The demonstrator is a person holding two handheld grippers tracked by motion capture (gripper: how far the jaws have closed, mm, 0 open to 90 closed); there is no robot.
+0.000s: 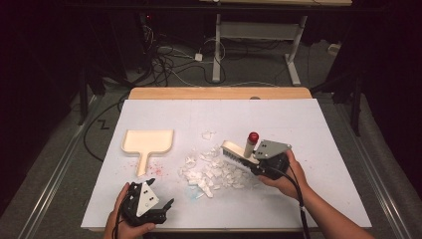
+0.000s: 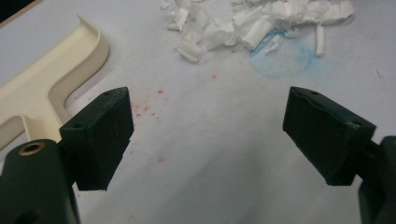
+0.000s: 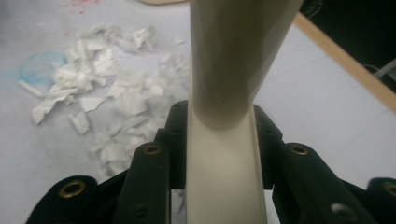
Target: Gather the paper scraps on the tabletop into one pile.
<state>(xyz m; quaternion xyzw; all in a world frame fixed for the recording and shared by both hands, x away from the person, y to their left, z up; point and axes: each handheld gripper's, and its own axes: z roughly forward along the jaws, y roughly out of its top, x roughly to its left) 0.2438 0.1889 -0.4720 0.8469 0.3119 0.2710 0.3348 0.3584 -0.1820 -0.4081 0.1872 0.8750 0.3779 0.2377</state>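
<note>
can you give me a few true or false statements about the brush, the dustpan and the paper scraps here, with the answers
1. The right gripper is shut on the brush handle. True.
2. The left gripper holds the dustpan. False: its fingers stand open over bare table with nothing between them, and the dustpan lies apart on the white table.
3. The paper scraps are already in the dustpan. False: they lie in a loose pile on the table, to the right of the dustpan in the high view.
4. The brush head rests at the pile's right edge in the high view. True.
5. The dustpan's handle points toward the person's side of the table. True.
</note>
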